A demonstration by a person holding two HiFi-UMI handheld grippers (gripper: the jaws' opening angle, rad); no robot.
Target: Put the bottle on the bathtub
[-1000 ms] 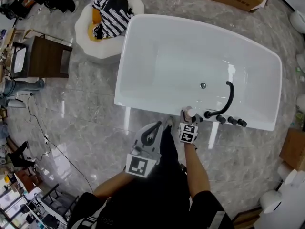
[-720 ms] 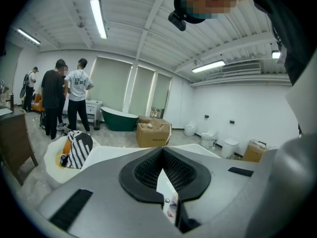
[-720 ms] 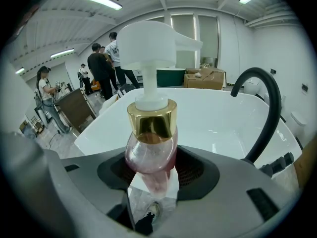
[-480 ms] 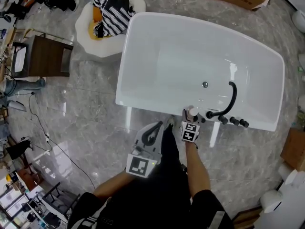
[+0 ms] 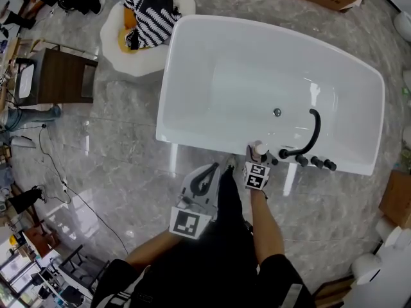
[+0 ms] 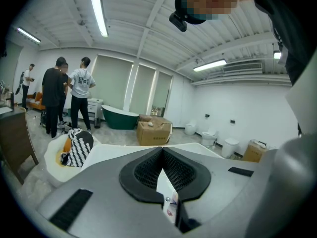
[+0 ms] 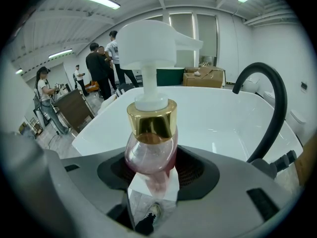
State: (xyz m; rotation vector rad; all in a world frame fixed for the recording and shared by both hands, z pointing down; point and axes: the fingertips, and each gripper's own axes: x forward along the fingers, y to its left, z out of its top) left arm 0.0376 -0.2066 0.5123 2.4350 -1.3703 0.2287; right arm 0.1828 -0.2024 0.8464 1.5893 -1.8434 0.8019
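White bathtub rim: right tool grips pink pump bottle, gold collar; left tool closed.

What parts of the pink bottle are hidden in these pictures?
1. Bottle base: right gripper view, hidden behind the jaws of the right hand-held gripper, so whether it touches the bathtub is unclear.
2. Bottle body: head view, too small, and covered by its own pump top.
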